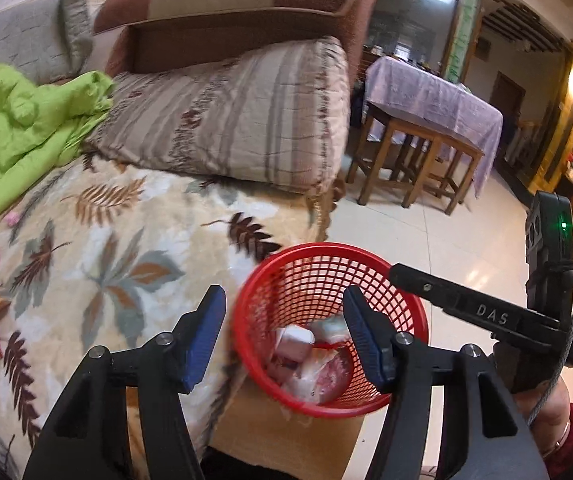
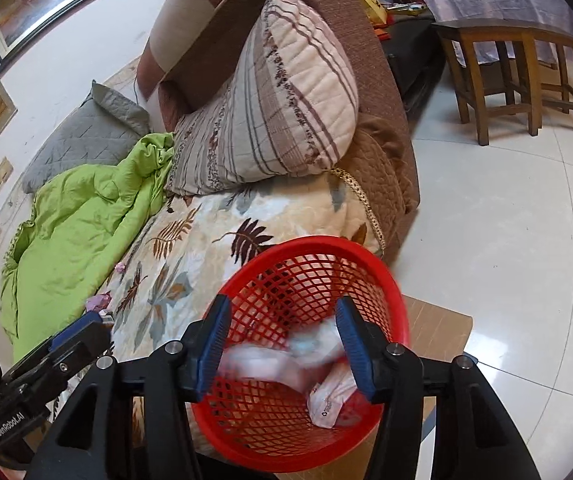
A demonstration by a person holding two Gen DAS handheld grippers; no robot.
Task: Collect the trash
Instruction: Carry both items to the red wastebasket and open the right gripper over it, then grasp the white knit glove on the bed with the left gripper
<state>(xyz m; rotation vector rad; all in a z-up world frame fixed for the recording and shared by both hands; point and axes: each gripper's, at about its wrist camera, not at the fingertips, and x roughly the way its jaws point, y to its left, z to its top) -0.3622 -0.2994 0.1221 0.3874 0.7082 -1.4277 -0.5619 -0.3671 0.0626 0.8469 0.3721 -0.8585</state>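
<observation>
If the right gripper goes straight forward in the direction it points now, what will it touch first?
Most likely the red basket: the open right gripper points into its mouth, so it would probably meet the blurred wrappers inside, or the mesh wall. Depth is unclear.

A: How does the left hand-held gripper (image 1: pixel 282 340) stand?
B: Its two blue-padded fingers (image 1: pixel 202 340) are spread wide apart, with nothing between the pads.
A: And the right hand-held gripper (image 2: pixel 282 350)?
B: The same: jaws parted wide, blue pads facing each other, nothing clamped.
A: Where are they relative to each other?
B: Close together. From the left wrist, the right one's black body reaches in from the right, with the person's hand (image 1: pixel 546 408) and red sleeve behind it. From the right wrist, the left one's fingers show low on the left.
</observation>
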